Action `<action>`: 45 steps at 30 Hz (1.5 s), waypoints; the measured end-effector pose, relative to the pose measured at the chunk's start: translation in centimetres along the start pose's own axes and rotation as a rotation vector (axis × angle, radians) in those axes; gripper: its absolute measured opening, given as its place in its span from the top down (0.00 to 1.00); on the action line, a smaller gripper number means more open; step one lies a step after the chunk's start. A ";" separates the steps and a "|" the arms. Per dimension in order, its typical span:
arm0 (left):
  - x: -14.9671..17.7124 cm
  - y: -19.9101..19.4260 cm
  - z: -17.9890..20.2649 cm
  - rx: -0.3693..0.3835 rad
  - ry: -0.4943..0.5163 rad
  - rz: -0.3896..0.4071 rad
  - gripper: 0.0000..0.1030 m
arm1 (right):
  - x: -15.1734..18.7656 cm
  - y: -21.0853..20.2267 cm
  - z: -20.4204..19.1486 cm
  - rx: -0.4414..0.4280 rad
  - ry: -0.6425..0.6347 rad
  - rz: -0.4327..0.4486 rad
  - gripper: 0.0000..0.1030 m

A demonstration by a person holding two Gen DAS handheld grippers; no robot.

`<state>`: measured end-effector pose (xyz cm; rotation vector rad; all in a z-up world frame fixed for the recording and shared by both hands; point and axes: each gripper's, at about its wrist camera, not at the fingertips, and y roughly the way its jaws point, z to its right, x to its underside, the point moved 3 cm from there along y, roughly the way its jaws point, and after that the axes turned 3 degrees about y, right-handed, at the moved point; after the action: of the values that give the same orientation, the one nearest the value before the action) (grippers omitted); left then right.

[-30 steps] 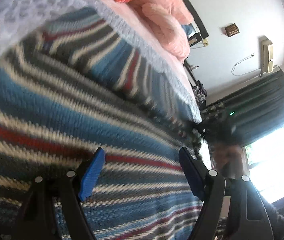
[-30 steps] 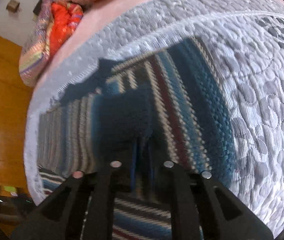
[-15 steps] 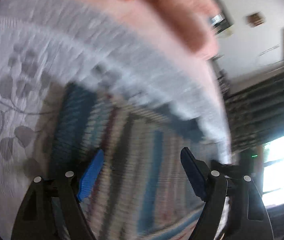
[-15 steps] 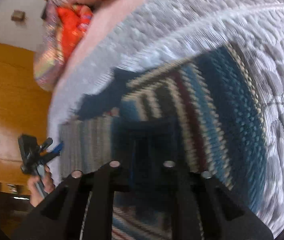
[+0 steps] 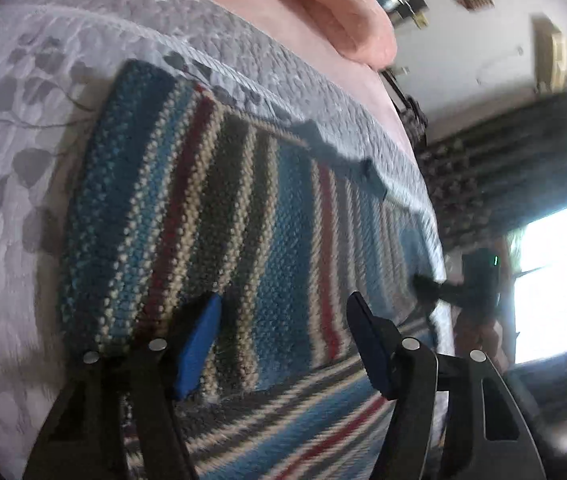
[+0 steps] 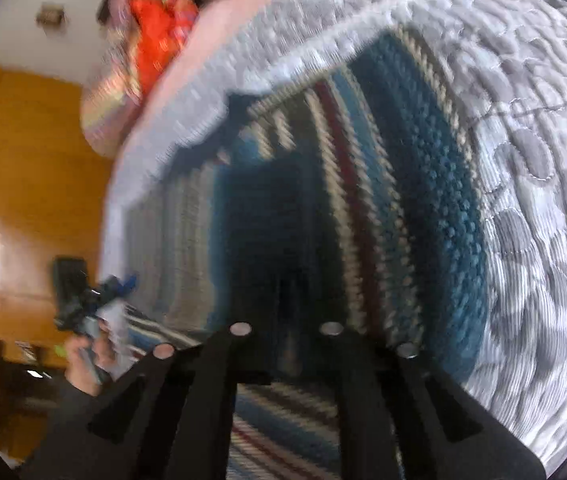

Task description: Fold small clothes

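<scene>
The striped knit (image 5: 219,216) lies on the grey quilt (image 5: 15,184), one part laid over another so the stripes run crosswise near the cameras; its far edge lies close to the quilt's border.

The left gripper (image 5: 283,340) hovers just above the knit with its blue-padded fingers (image 5: 197,344) spread and nothing between them. The right gripper (image 6: 285,364) points down at the knit (image 6: 423,184); its fingertips are lost in dark shadow, so I cannot tell whether they pinch cloth or stand apart.

The risk, as I judge it, is in the grip: a thick, loose knit may let the fingers take only the top layer, and the fold would then drag askew or open. A one-sided pull could also slide the whole piece along the quilt, or ruck the quilt with it.

Beyond lie a pink pillow (image 5: 343,8) and an orange cloth (image 6: 159,32), both well apart. Nothing stands in the way.
</scene>
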<state>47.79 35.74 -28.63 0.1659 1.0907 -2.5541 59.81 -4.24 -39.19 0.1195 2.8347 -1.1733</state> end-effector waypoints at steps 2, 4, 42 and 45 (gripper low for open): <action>0.1 -1.6 0.9 0.054 0.022 0.038 0.29 | 0.5 -2.0 -0.5 -0.049 -0.001 0.039 0.89; 1.0 -1.3 0.7 0.008 0.042 0.009 0.27 | 1.1 -2.8 0.6 -0.048 0.041 0.062 0.89; 31.7 -6.2 1.8 0.064 -0.387 -0.298 0.49 | 34.3 -10.8 -0.6 0.011 0.294 -0.124 0.51; 32.7 -6.2 0.8 0.053 -0.425 -0.305 0.78 | 35.4 -11.1 0.9 0.028 0.308 -0.141 0.73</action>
<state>15.12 30.06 -31.90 -0.5458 0.9373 -2.6996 23.56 -11.13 -35.36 0.1119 3.1389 -1.3278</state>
